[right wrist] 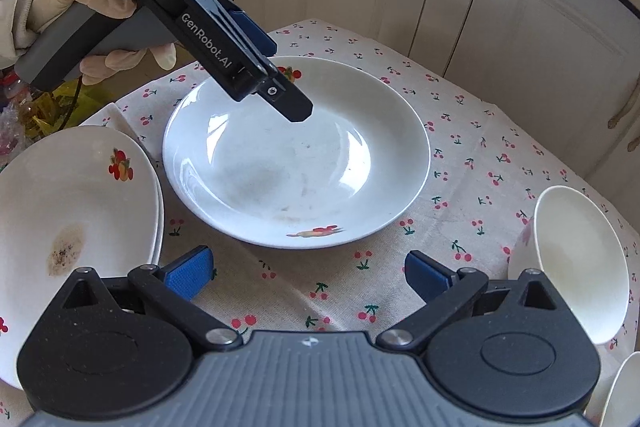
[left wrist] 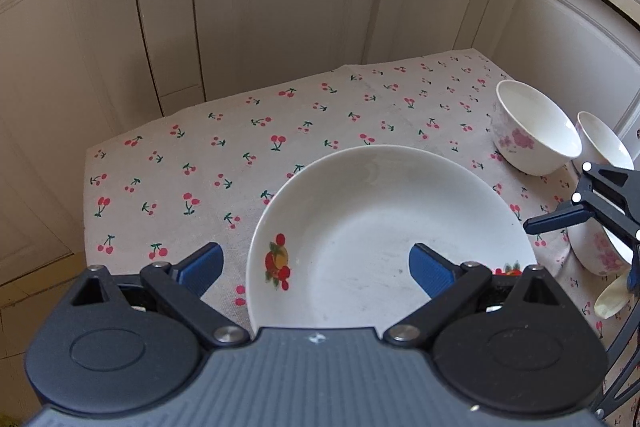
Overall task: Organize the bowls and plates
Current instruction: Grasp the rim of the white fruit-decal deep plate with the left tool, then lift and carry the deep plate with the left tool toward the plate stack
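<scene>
Left gripper (left wrist: 316, 267): its two blue pads are spread wide and hold nothing; it hovers over the near-left part of the deep plate (left wrist: 384, 235); in the right wrist view the same tool (right wrist: 292, 107) is seen from the side, tip pointing down into the plate's basin, apart from the glaze as far as I can judge.
Right gripper (right wrist: 306, 273): also released, pads wide, nothing between them; it stands over bare tablecloth (right wrist: 460, 131), just short of the plate's near rim.
Deep plate (right wrist: 296, 163): flat and upright in the middle of the table, fruit print on the rim; round, so it has no long axis; any rim point serves.
Stack of plates (right wrist: 72, 195): at the table's left edge, just beside the deep plate; the top one has a brown stain.
Bowls: one (left wrist: 532, 131) with pink flowers toward the far right corner; a second (left wrist: 604, 143) behind it; another (right wrist: 580, 267) at the right edge near the right gripper.
Deciding relation: the plate lies straight ahead of both tools; the left one is nearer, already above it, and the stack is on its side too.
Judgement: the left gripper should come over the rim before it closes; a thin glazed rim may slip.
</scene>
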A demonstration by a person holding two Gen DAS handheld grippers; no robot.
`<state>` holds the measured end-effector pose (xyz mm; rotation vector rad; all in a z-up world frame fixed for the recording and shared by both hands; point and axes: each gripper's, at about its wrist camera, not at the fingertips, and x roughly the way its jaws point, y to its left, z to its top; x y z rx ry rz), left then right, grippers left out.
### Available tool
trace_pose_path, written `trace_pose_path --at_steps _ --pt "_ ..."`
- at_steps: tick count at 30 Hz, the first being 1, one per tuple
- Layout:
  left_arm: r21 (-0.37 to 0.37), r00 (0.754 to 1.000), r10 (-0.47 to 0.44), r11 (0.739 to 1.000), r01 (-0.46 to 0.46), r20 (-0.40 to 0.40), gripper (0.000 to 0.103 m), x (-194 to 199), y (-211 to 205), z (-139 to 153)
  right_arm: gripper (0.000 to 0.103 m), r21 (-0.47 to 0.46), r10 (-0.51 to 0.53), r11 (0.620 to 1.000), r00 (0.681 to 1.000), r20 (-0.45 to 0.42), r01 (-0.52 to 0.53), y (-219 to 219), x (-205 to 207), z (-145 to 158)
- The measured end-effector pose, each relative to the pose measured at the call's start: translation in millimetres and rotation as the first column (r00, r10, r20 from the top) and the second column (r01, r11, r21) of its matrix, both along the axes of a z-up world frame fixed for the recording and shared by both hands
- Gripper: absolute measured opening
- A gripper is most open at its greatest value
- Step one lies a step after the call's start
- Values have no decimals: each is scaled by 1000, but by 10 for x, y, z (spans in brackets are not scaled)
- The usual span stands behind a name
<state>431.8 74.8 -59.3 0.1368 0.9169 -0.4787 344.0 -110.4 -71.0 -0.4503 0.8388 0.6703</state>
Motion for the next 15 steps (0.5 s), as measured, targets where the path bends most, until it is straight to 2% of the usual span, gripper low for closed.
trace_pose_path --at_steps 15 --pt "-18 998 -42 999 41 -51 99 158 -86 -124 103 0 -30 1000 999 -44 30 102 87 14"
